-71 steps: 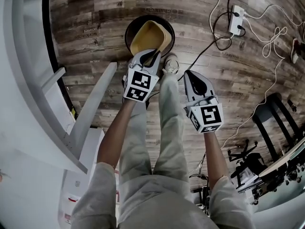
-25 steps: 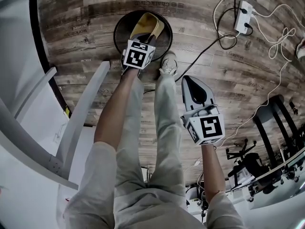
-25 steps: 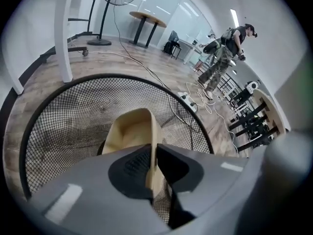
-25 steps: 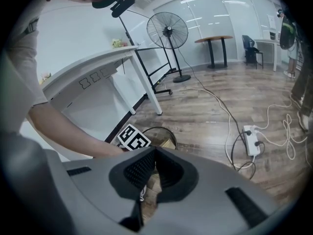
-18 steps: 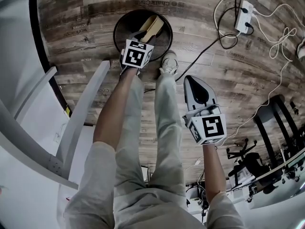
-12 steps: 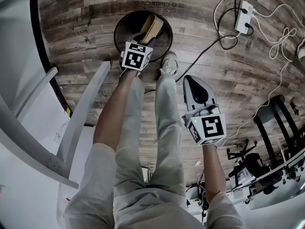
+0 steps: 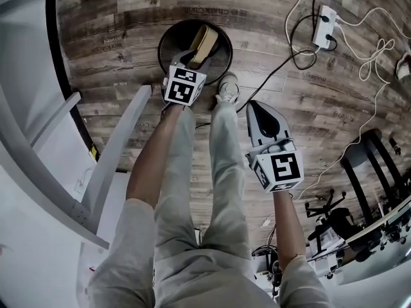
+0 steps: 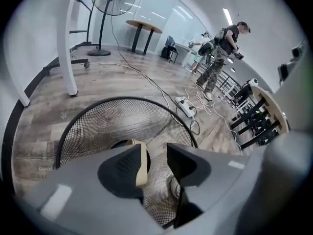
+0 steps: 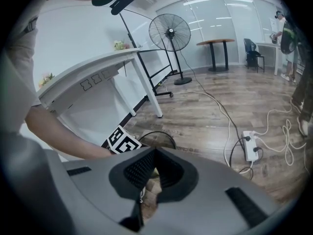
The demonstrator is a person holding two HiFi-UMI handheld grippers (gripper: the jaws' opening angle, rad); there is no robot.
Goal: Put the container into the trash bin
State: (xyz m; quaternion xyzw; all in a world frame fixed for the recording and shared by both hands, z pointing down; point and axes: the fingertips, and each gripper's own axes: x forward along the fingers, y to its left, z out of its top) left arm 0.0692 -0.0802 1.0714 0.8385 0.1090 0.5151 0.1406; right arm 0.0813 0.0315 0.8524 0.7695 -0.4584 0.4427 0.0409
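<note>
The left gripper's [image 8: 155, 153] jaws stand spread directly above the container [image 8: 141, 166], which lies in the trash bin [image 8: 88, 126], apparently let go there, while the idle right gripper's [image 9: 153, 152] jaws are pressed together.

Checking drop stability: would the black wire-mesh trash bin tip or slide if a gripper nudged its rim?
Likely light: the black wire-mesh trash bin is open mesh, with only a thin beige container inside. Standing free on smooth wood-plank floor, it would probably slide; its wide round form suggests tipping is less likely.
</note>
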